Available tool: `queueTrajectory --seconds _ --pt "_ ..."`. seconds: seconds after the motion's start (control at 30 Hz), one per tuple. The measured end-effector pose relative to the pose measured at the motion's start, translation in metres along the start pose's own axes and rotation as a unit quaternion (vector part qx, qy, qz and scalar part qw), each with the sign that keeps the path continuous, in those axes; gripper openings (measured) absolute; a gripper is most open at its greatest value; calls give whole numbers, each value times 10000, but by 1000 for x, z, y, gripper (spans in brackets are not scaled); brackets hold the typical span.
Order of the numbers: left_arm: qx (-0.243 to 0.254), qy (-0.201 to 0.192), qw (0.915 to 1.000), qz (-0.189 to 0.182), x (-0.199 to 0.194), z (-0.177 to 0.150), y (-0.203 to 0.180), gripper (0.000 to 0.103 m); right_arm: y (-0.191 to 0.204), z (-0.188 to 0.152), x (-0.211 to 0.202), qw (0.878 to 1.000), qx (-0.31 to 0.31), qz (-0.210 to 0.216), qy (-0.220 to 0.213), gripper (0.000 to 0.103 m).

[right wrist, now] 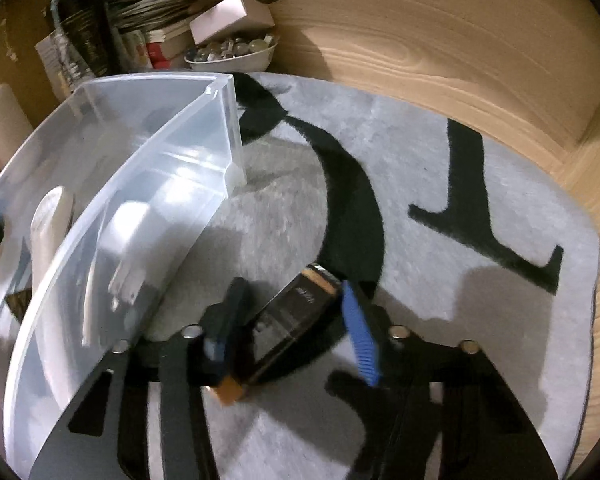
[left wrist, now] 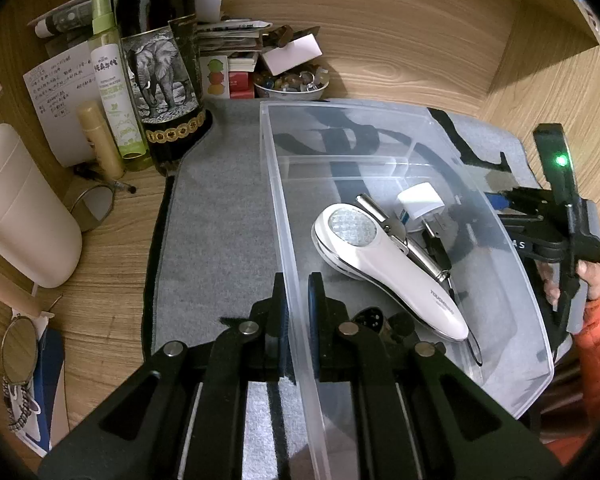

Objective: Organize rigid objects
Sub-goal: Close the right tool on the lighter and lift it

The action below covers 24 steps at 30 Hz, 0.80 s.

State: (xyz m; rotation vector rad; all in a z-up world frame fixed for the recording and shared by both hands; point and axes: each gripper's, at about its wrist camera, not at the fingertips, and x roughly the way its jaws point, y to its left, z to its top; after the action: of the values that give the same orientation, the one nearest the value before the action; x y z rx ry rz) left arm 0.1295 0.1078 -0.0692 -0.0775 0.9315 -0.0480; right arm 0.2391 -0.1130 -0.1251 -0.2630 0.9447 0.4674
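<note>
Bin, a clear plastic one, is set on a grey mat with black markings, itself spread over the wooden bench. Inside it are seen a white handheld device with a faceted round face, a metal clip-like piece lying against it, a white plug adapter and a small dark item near the front wall that cannot be identified.

The bin's near side wall is clamped by the left tool, one finger outside and one inside, so the bin is judged to be steadied for loading.

A dark rectangular object with an amber-coloured end is held by the right tool, gripped between a black finger and a blue ribbed pad. It is carried tilted above the mat, just beside the bin's right wall and outside it. Whether it is a lighter or a small box cannot be told through the blur.

The step in hand is judged to be the transfer of this object into the bin. For the next move, the right tool would need to be raised over the rim, brought above a free part of the floor, away from the white device, and opened only once the object is low enough not to bounce.

Beyond the mat, a dark bottle with an elephant label, a green spray bottle and a bowl of beads stand at the back.
</note>
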Motion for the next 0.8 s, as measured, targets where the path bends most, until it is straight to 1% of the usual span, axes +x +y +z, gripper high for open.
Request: queueTrajectory --seconds 0.03,0.07,0.13,0.27,0.3,0.33,0.37,0.4,0.43,0.57,0.6,0.63,0.67,0.8 --pt "-4 -5 10000 0 0 0 0 8 -1 -2 -2 10000 14 6 -13 29" --pt "-7 -9 10000 0 0 0 0 8 -2 -5 -5 10000 24 -4 -28 25" --pt "-2 -13 10000 1 0 0 0 8 -3 -11 -10 9999 -1 -52 -118 22" --pt "14 -7 10000 23 0 0 -1 8 -1 -17 -13 9996 -166 -191 -125 22" --pt "15 -6 10000 22 0 0 -1 8 0 -18 -15 9994 -186 -265 -111 23" --pt "29 -3 10000 38 0 0 -1 8 0 -16 -14 9994 -176 -304 -70 29" --pt "37 -1 10000 45 0 0 -1 8 -1 -16 -15 9993 -165 -329 -42 37" --pt "47 -1 10000 56 0 0 -1 8 -3 -15 -15 9993 -149 -341 -53 43" --pt "50 -2 10000 59 0 0 -2 8 -4 -15 -15 9993 -113 -351 -52 52" --pt "53 -9 10000 51 1 0 -1 8 -15 -29 -19 9997 102 -219 -36 52" --pt "48 -12 10000 44 1 0 -1 8 -16 -31 -20 9997 147 -175 -57 50" --pt "47 -16 10000 41 0 0 -1 8 -17 -34 -22 9997 166 -154 -96 38" --pt "47 -19 10000 38 0 0 -1 8 -17 -36 -24 9997 158 -128 -128 22" --pt "42 -29 10000 34 0 -1 -1 8 -13 -35 -29 9996 121 -155 -182 21"
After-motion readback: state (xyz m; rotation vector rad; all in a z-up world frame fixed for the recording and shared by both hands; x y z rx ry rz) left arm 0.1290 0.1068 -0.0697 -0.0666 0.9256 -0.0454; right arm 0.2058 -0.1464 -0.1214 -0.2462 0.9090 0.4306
